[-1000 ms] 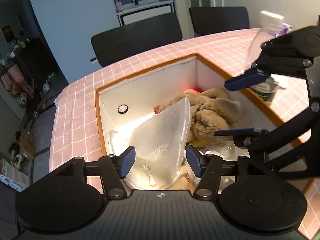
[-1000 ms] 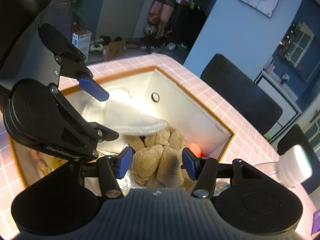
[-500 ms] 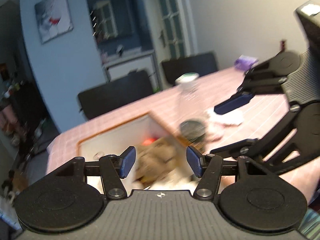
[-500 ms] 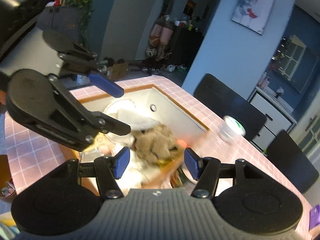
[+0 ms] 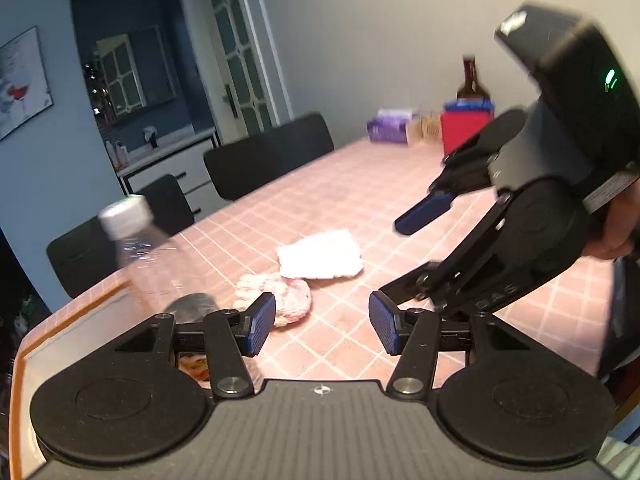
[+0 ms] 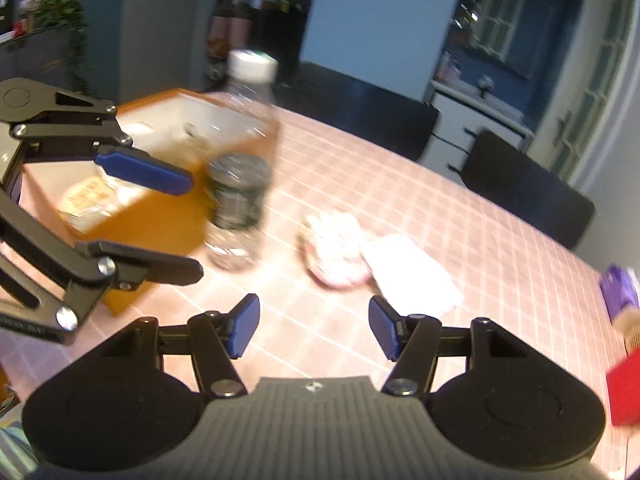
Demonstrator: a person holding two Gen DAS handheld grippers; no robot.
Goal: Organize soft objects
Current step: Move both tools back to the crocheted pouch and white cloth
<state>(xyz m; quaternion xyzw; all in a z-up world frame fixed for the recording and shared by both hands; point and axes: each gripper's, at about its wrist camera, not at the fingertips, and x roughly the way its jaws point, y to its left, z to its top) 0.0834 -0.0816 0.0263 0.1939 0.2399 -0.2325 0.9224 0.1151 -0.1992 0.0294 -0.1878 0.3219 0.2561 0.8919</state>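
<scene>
Both grippers had swung away from the box onto the open tablecloth. From the left wrist, the left gripper [image 5: 322,326] hung released and empty, one pink knit piece [image 5: 280,298] at eleven o'clock, one white cloth [image 5: 320,260] beyond, one bottle [image 5: 148,264] at ten. From the right wrist, the right gripper [image 6: 314,328] gaped empty, one box [image 6: 160,216] at ten o'clock.

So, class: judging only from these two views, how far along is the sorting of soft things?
Done: some items already lie in the box. In hand: nothing; the left tongs and right tongs are open and empty. Left: the pink knitted piece and white cloth lie on the table.
</scene>
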